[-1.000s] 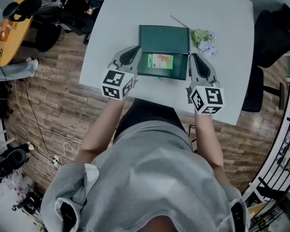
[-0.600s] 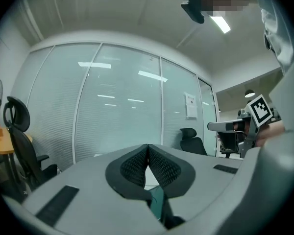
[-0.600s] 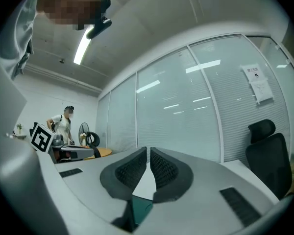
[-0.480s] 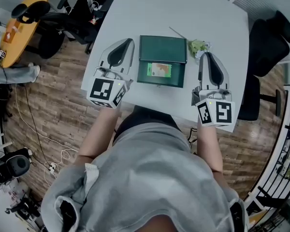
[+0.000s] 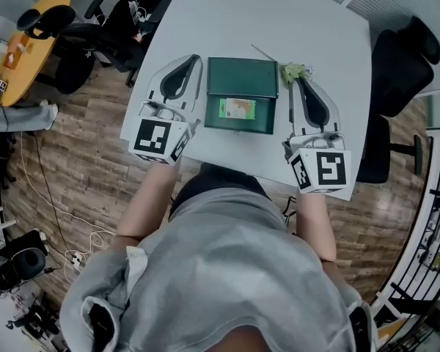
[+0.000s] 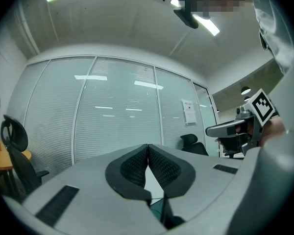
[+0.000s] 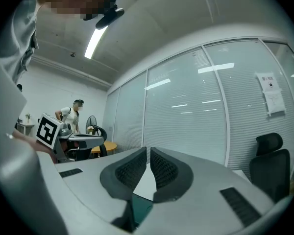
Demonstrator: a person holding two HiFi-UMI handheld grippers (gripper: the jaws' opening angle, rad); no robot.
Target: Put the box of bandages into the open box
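left gripper (image 5: 191, 60): it is held level over the near left part of the table; in its own view (image 6: 148, 147) the jaws are pressed together and nothing is clamped between them.
right gripper (image 5: 302, 83): it is held level on the opposite side; in its own view (image 7: 148, 151) the jaws are closed as well, with only a thin slit between the pads, and nothing is held.
open box (image 5: 242, 74): a dark green box is placed on the table between the two grippers and is touched by neither; the lid is folded back to the far side.
bandages (image 5: 238, 108): a small green and orange pack is laid inside the near half of the open box, between the grippers and apart from both.
green lump (image 5: 293, 72): a crumpled thing is seen just beside the tip of the right gripper, at the far right corner of the box; whether it is touched cannot be told.
stick (image 5: 264, 51): a thin one is laid just beyond the lump.
table (image 5: 315, 20): white, under both grippers.
chair (image 5: 407, 57): black, well to the right of the right gripper.
glass wall (image 6: 112, 121): with blinds, far ahead of both grippers.
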